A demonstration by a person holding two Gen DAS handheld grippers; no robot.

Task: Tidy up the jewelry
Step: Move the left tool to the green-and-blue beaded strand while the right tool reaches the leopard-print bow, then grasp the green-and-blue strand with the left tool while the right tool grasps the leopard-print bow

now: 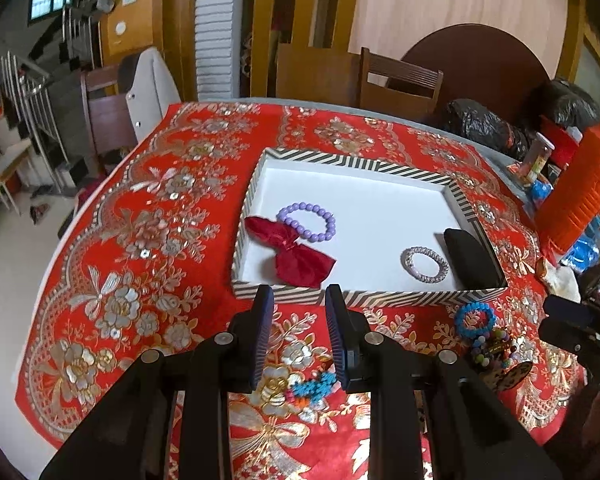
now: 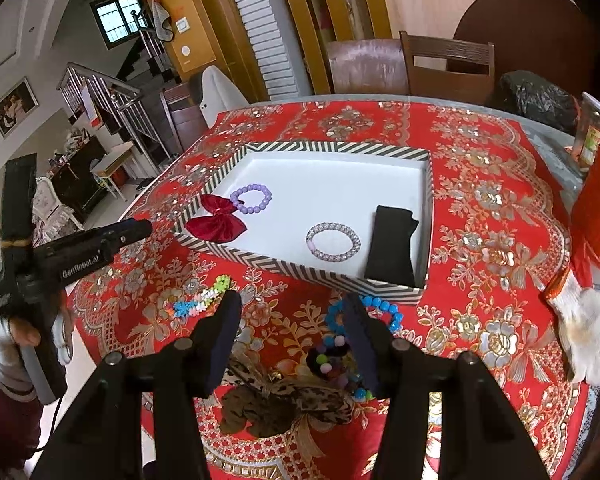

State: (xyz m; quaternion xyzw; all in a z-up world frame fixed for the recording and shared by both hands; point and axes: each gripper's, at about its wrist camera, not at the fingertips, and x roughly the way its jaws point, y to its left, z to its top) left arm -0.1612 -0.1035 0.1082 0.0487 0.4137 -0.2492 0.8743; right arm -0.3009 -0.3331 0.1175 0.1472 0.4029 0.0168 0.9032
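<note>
The striped box [image 1: 416,172] sits on the red flowered tablecloth [image 1: 160,240], toward the far half of the table, and holds four things. A purple bead bracelet [image 1: 307,222] lies near the box's left wall, touching a red velvet bow [image 1: 296,256] that drapes over that wall's rim. A clear crystal bracelet [image 1: 426,264] lies near the front wall, and just beside it a black pouch [image 1: 474,258] fills the front right corner.

Outside the box, near the table's front edge, more pieces wait on the cloth: a blue bead bracelet [image 2: 380,312] just in front of the box's front wall, a pompom band [image 2: 336,364] of many colours beside it, a leopard-print bow [image 2: 284,404] closest to the edge, and a multicoloured flower strand [image 2: 204,300] off to the left.

The left gripper [image 1: 296,300] hangs tilted downward over the cloth just short of the box's front wall, its blue ribbed pads parted with nothing between them. The hand [image 2: 24,332] holding it wears a white glove, with a dark red sleeve at the wrist. Its side reads "GenRobot.AI".

The right gripper [image 2: 296,304] also points down at a slant, above the leopard-print bow and pompom band, fingers spread and empty.

A white work glove [image 2: 584,332] lies at the table's right edge.
</note>
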